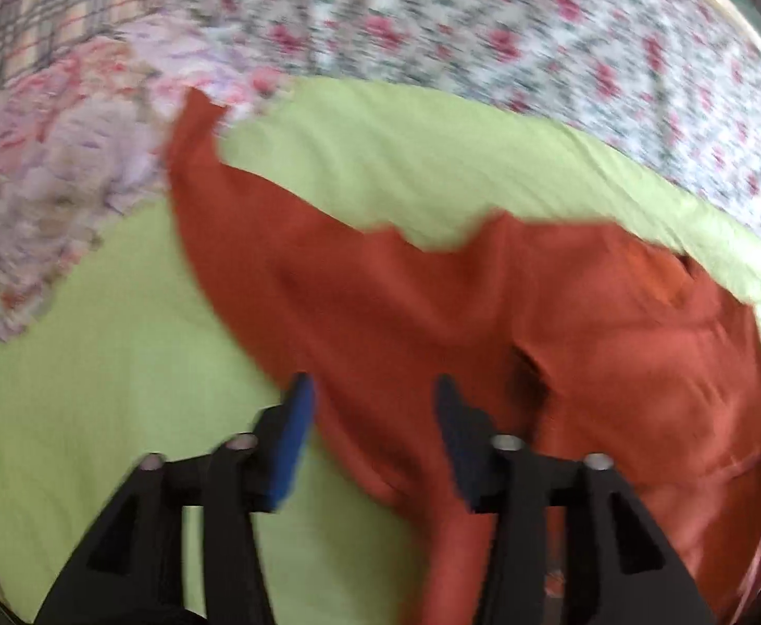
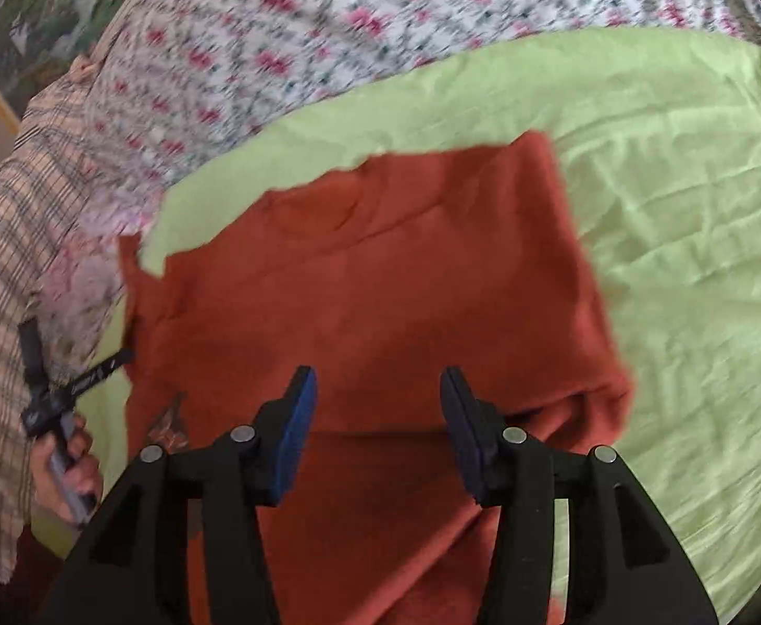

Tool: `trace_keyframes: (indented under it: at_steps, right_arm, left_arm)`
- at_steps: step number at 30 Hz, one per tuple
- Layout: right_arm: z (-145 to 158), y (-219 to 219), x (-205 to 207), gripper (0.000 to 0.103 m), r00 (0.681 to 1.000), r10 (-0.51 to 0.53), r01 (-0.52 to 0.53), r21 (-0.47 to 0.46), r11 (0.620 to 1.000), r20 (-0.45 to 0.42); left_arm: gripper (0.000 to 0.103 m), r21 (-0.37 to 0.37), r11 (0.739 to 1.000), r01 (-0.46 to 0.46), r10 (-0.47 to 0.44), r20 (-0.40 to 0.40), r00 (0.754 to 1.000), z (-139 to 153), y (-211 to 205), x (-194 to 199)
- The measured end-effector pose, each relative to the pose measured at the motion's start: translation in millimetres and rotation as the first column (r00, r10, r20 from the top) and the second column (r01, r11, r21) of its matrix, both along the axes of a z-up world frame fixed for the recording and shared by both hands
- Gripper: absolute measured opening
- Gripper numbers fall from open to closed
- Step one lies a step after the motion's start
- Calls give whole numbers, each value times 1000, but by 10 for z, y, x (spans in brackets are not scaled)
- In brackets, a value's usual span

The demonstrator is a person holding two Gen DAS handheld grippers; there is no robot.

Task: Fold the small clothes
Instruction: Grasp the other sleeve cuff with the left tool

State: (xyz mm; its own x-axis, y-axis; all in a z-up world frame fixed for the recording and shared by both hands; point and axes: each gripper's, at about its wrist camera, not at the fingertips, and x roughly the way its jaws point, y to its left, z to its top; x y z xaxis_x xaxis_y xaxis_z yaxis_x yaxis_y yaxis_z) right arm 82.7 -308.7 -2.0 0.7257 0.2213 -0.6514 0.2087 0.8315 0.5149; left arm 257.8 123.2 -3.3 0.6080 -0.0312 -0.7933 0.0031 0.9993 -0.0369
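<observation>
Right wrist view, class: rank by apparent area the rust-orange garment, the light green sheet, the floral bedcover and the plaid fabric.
1. Light green sheet and rust-orange garment: too close to separate.
2. Floral bedcover.
3. Plaid fabric.
Fisheye distortion and nearness skew all of these.

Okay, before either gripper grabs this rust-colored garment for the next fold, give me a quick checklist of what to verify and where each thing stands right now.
1. Left gripper open and holding nothing: ok, its jaws stand apart over the rust garment.
2. Right gripper open and holding nothing: ok, jaws apart above the cloth.
3. Garment lying on the green sheet: ok, mostly; one narrow end reaches onto the floral cloth pile.
4. Garment smooth enough to fold: not ok, the near part is bunched in the right wrist view.
5. Which part is sleeve or hem: cannot tell, both views are blurred.
</observation>
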Motion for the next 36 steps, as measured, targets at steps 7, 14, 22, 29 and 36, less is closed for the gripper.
trace_keyframes:
  at_steps: [7, 14, 22, 29, 36]
  right_arm:
    - [-265, 543, 9, 51, 991, 120, -118, 40, 992, -59]
    - [-457, 680, 37, 51, 981, 149, -142, 61, 988, -125]
    - [-431, 808, 263, 51, 972, 185, -176, 73, 982, -143]
    - [-362, 897, 179, 51, 974, 201, -193, 82, 978, -106]
    - [-192, 735, -78, 51, 988, 141, -137, 73, 988, -61]
  left_arm:
    - [86, 42, 983, -179, 179, 10, 984, 79, 813, 1090]
    - [87, 81, 958, -277, 281, -45, 959, -184, 1319, 2154]
    - [10, 88, 962, -257, 256, 24, 966, -142, 1301, 2166]
    - [9, -70, 996, -52, 65, 204, 977, 625, 515, 1093]
    - [10, -194, 959, 208, -150, 277, 949, 957, -722, 319]
